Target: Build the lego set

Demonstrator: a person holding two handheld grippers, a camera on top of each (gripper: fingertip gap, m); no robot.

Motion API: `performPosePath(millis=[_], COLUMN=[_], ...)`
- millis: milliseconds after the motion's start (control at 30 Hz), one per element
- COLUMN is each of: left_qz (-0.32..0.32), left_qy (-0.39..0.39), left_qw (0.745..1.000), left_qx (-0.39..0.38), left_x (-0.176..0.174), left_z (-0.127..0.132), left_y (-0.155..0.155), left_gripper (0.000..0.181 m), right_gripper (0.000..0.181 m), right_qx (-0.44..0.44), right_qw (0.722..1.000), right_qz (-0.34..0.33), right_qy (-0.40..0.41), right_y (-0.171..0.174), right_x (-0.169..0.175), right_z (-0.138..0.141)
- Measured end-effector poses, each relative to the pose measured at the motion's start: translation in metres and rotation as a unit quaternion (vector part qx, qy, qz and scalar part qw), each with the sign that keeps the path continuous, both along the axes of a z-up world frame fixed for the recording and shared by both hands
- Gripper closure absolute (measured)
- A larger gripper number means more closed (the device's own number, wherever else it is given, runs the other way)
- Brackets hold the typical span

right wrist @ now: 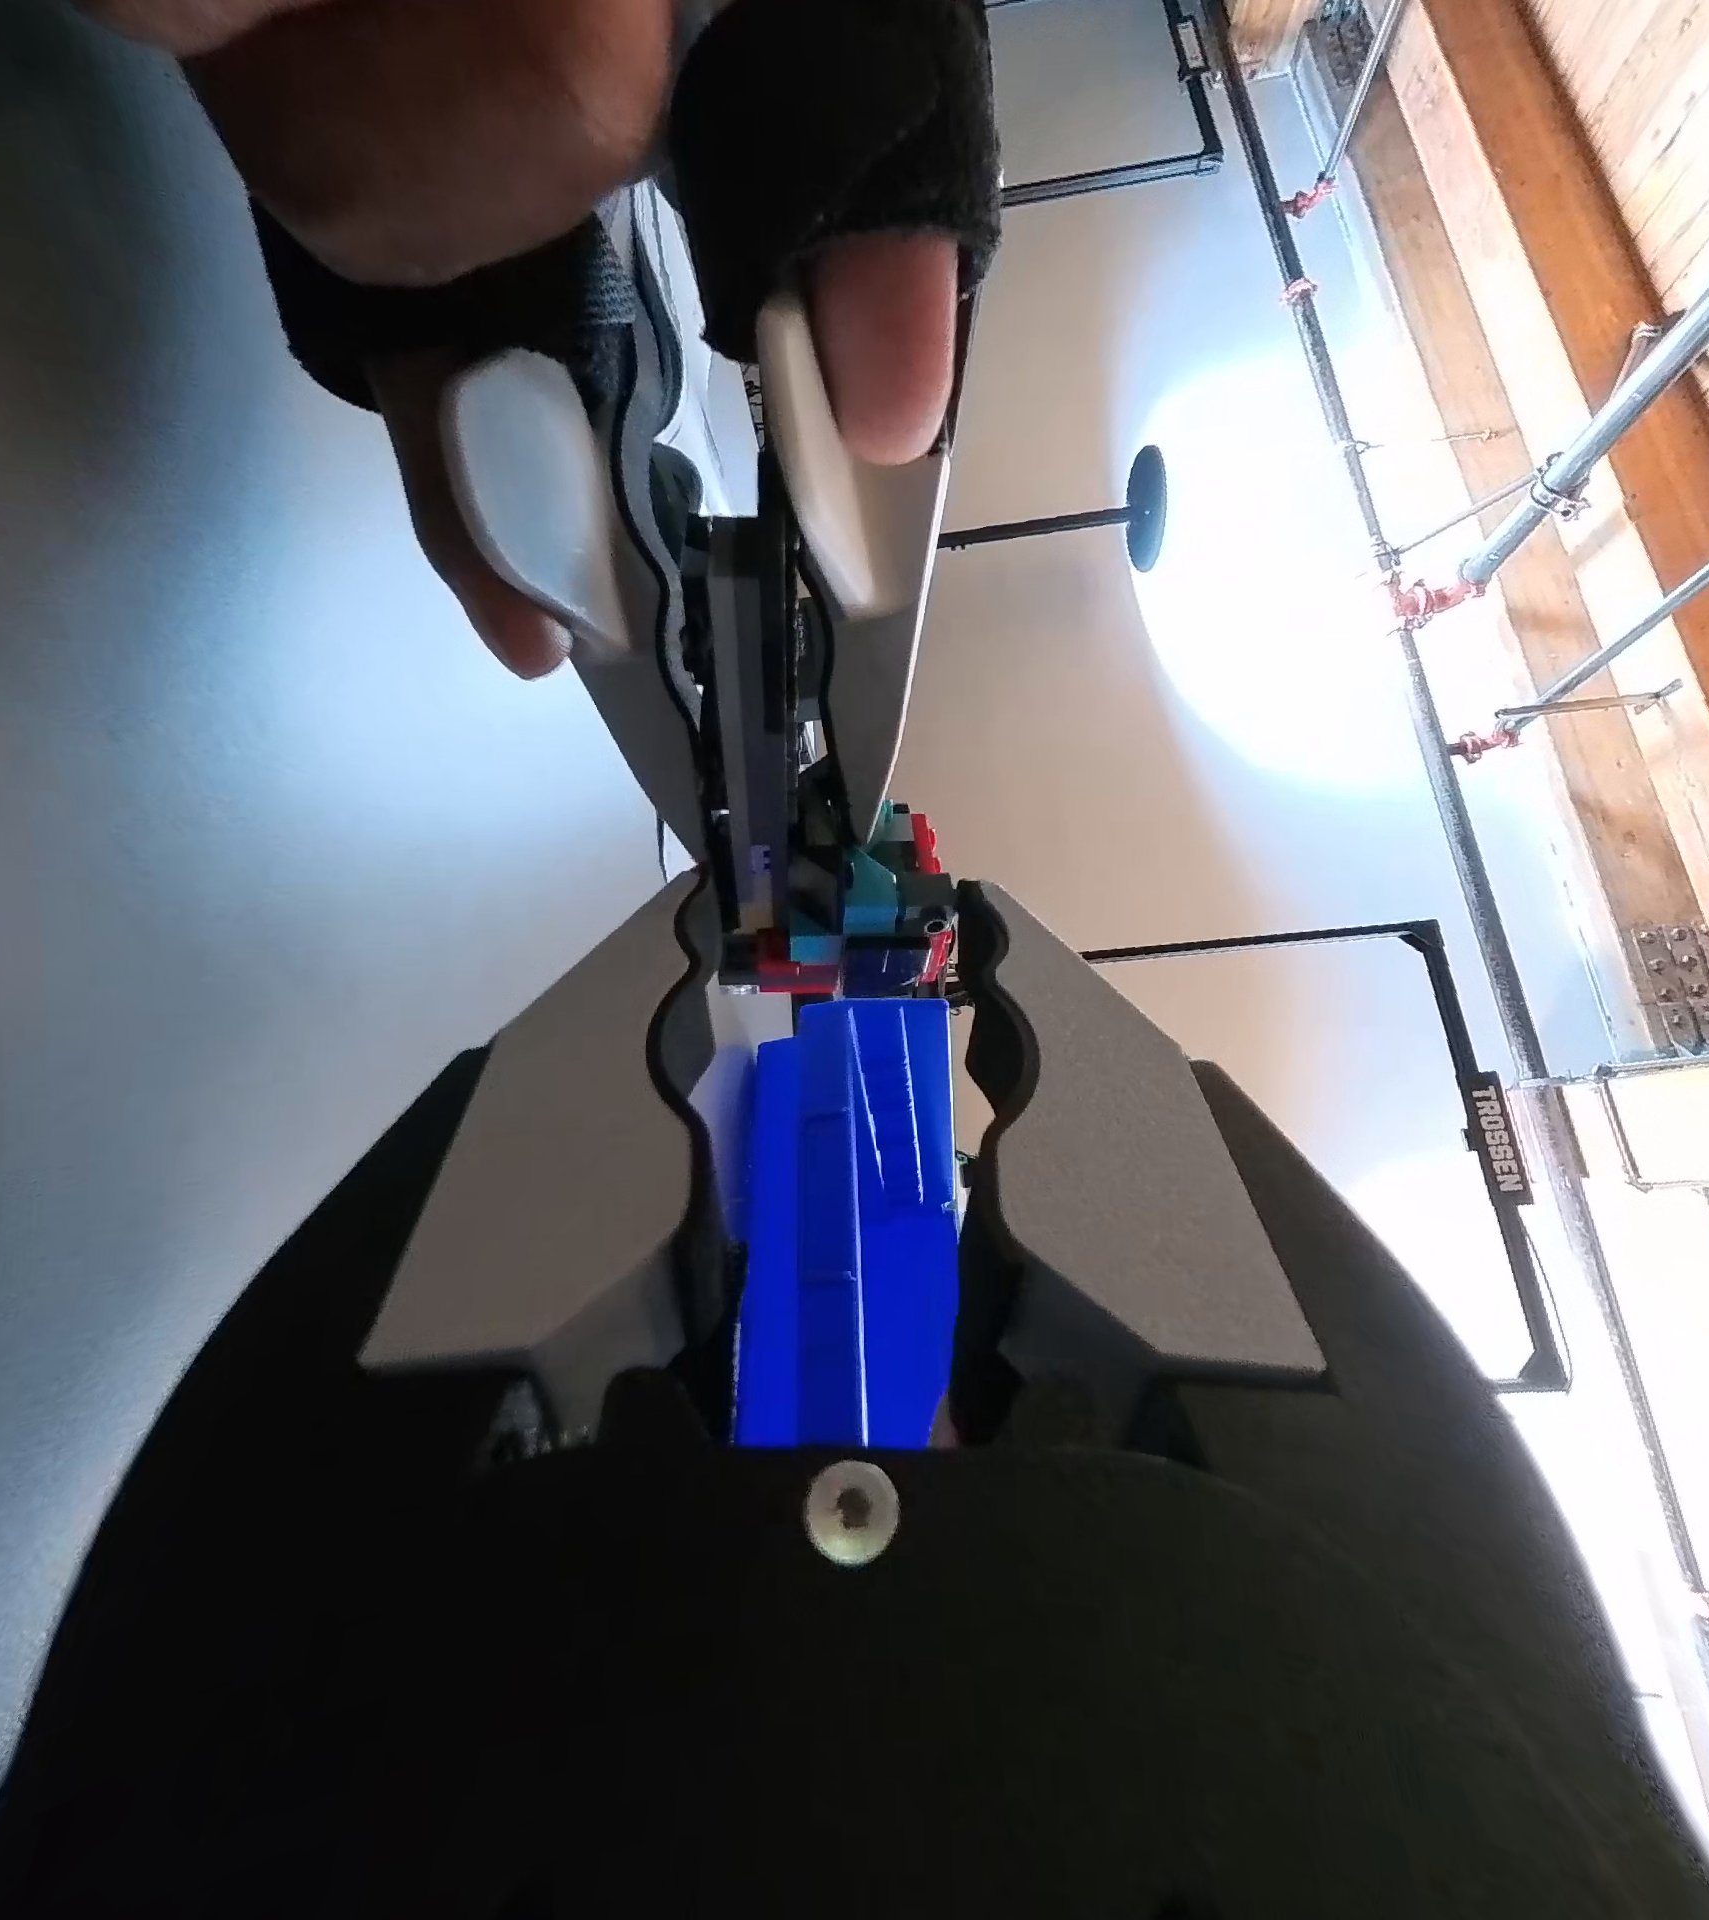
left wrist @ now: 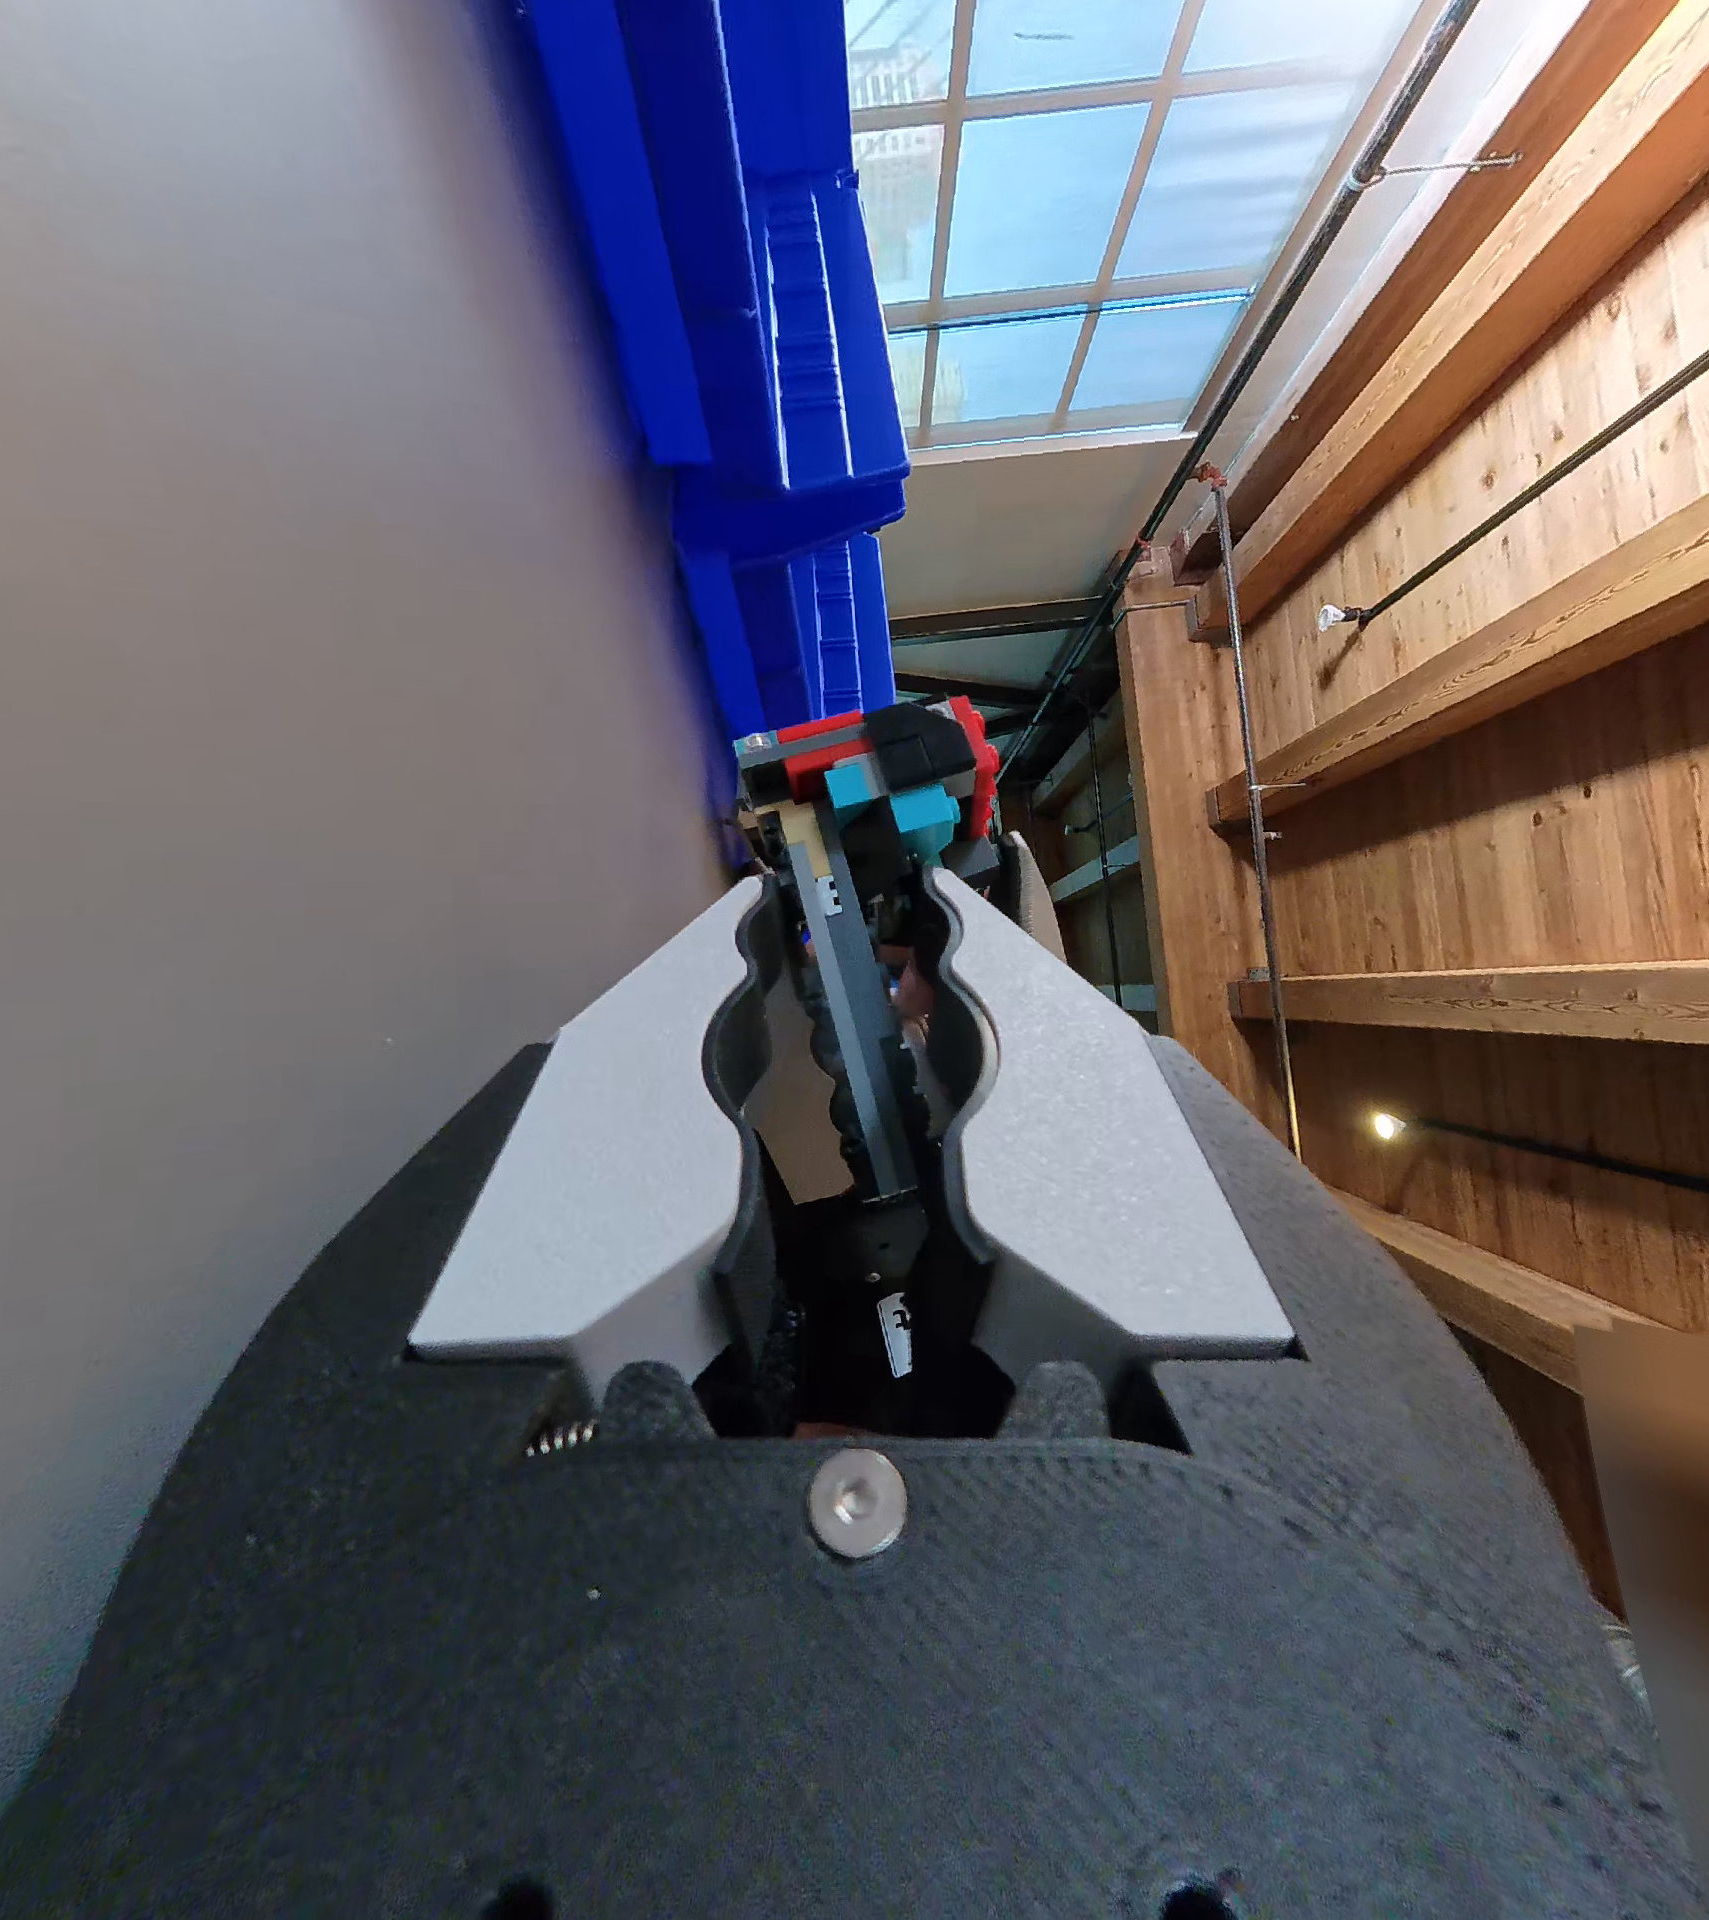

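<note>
In the left wrist view, your left hand-held gripper (left wrist: 845,883) is clamped on the lego model (left wrist: 855,831). Its two pale grey fingers (left wrist: 621,1091), matte and finely grained with wavy, scalloped inner edges, press from both sides on a long, smooth dark grey plate with a studded black strip beside it. Past the fingertips the model widens into a blocky cluster of red, black, teal and tan bricks. The gripper body below is rough, woven-looking black plastic with a round metal screw head in the middle. A glossy blue plastic bin (left wrist: 788,312), ribbed and moulded, stands along the plain grey worktop (left wrist: 206,520) just behind the model. To the right run knotty wooden beams (left wrist: 1504,727) and thin dark rods, with a gridded skylight (left wrist: 1058,208) above.

In the right wrist view, your right hand-held gripper (right wrist: 834,904) has its jaws parted, with the red, teal and black end of the lego model (right wrist: 829,925) lying between the fingertips; whether the tips touch it you cannot tell from here. The same wavy profile edges its grey fingers (right wrist: 538,1174). The blue bin (right wrist: 850,1226) shows through the gap behind them. Opposite, the left hand-held gripper (right wrist: 777,821) points toward you, squeezing the dark grey plate, and a hand (right wrist: 538,208) in a black fingerless knit glove wraps its smooth, rounded pale grips. A round lamp (right wrist: 1146,509) glares on the white wall.
</note>
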State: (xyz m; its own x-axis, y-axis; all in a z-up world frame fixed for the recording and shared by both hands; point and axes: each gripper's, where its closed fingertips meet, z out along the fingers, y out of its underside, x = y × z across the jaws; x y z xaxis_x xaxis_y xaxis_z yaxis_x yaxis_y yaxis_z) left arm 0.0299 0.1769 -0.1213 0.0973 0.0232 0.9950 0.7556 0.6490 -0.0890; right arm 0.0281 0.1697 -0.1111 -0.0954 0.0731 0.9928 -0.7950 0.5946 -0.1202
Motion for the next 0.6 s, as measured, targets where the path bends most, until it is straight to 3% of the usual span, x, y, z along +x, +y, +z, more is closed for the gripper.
performPosePath(millis=[600], left_qz=[-0.001], left_qy=[-0.005], left_qw=[1.000], left_qx=[-0.002], left_x=[-0.0003], left_z=[-0.0022], left_y=[-0.0003], left_gripper=[0.157], right_gripper=[0.137], right_qx=[0.016], right_qw=[1.000], right_qz=[-0.004], right_qy=[0.009], right_y=[-0.0007], right_x=[-0.0007], right_z=[-0.0018])
